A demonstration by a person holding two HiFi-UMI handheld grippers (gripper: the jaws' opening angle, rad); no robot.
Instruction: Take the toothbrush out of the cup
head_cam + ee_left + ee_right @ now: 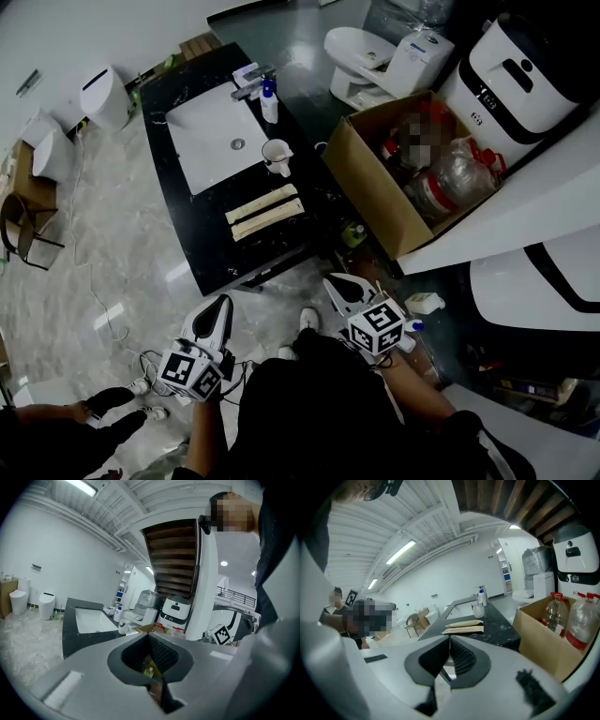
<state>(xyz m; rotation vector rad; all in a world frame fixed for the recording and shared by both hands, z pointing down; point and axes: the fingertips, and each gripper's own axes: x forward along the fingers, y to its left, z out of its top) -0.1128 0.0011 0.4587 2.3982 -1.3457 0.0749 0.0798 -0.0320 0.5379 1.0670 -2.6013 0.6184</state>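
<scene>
A white cup (277, 155) stands on the black counter (187, 244) beside the white sink basin (216, 136); I cannot make out a toothbrush in it. The cup (123, 628) also shows small in the left gripper view, and in the right gripper view the cup (478, 611) stands far down the counter. My left gripper (225, 302) and right gripper (331, 280) are held low, well short of the counter's near end. Both are shut with nothing between the jaws, as the left gripper (149, 637) and right gripper (450, 639) show in their own views.
Two beige packets (265, 212) lie on the counter nearer to me than the cup. A blue-capped bottle (269, 101) stands by the tap. An open cardboard box (394, 187) with plastic bottles sits right of the counter. Toilets (361, 56) and white appliances stand behind it.
</scene>
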